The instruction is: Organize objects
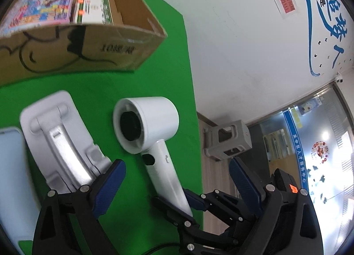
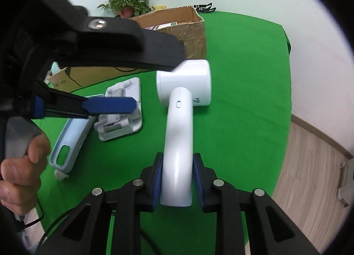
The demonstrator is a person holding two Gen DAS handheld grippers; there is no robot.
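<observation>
Right gripper point(image 2: 177, 179) tilted down, around dryer handle point(image 2: 178, 144)

Your left gripper point(image 2: 124, 60) is covering part of the cardboard box point(image 2: 190, 31) and phone stand point(image 2: 124, 109). The picture's edge is cutting off the blue phone case point(image 1: 11, 179). The box's books point(image 1: 44, 7) are looking blurry.
</observation>
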